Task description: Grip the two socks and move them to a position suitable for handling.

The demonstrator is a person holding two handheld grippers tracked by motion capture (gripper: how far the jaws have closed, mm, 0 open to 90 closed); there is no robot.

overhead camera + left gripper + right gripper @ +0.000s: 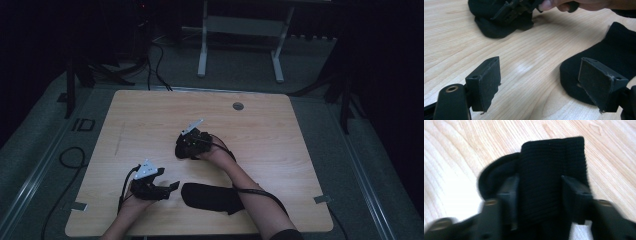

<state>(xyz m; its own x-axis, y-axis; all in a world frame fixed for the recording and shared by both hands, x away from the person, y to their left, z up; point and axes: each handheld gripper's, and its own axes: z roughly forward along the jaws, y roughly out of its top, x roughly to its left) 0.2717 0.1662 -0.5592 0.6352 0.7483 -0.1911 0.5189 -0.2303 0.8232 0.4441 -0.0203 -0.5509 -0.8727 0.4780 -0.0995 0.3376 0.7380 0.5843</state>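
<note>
Black ribbed knit sits between my right jaws: a folded sock (551, 185) lying on the pale wooden table (280, 150), its cuff end standing up between the two pads in the right gripper view. My right gripper (186, 146) is down on that sock near the middle of the table, and its jaws stand at about half width, hugging the fold on both sides; the view is blurred, so I cannot tell whether the pads truly press on the cloth. My left gripper (167, 188) rests low near the table's front edge with its jaws spread wide and nothing between them but bare wood. A second black sock (212, 198) lies flat just beside it, toward my right forearm; in the left gripper view its rounded end lies on the table behind my one pad (599, 82), though whether pad and cloth touch I cannot tell. The two socks lie apart.
</note>
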